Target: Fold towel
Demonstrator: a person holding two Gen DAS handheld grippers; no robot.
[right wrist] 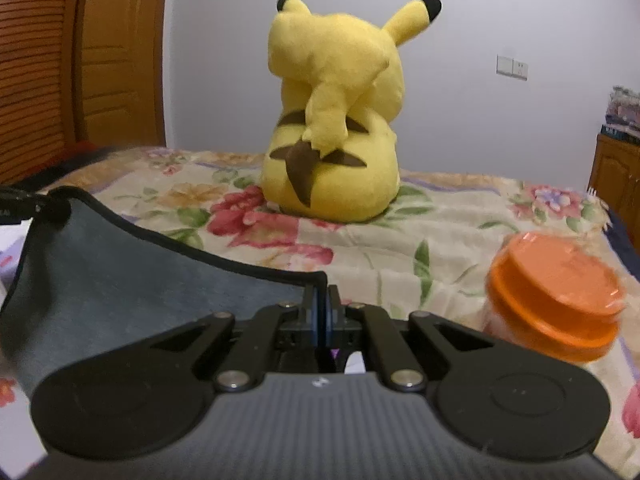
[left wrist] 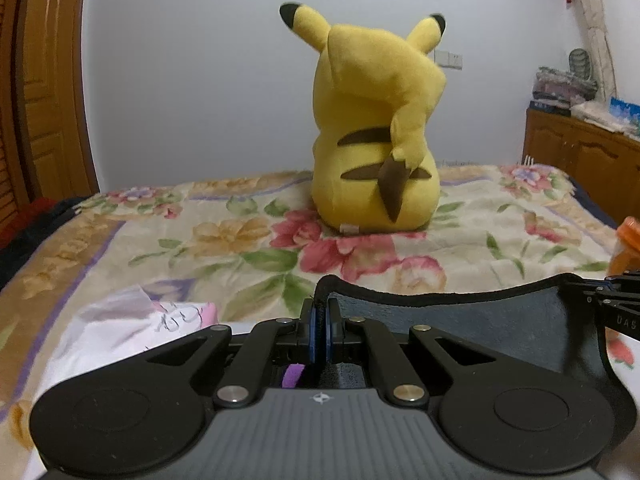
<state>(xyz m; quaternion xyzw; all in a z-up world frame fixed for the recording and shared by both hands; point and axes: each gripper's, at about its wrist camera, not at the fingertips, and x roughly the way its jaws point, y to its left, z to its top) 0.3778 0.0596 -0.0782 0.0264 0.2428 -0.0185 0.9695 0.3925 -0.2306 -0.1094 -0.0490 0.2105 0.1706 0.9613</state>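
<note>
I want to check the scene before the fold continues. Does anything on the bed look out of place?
Yes. An orange-lidded jar lies tilted on the floral blanket beside the right tool, close to the dark towel. Nothing looks spilled.

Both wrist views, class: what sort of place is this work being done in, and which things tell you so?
Most likely a home bedroom. The grey towel is held over a floral blanket spread like a bed cover, a yellow plush toy sits on it, and a wooden cabinet stacked with folded items stands by the wall.
</note>
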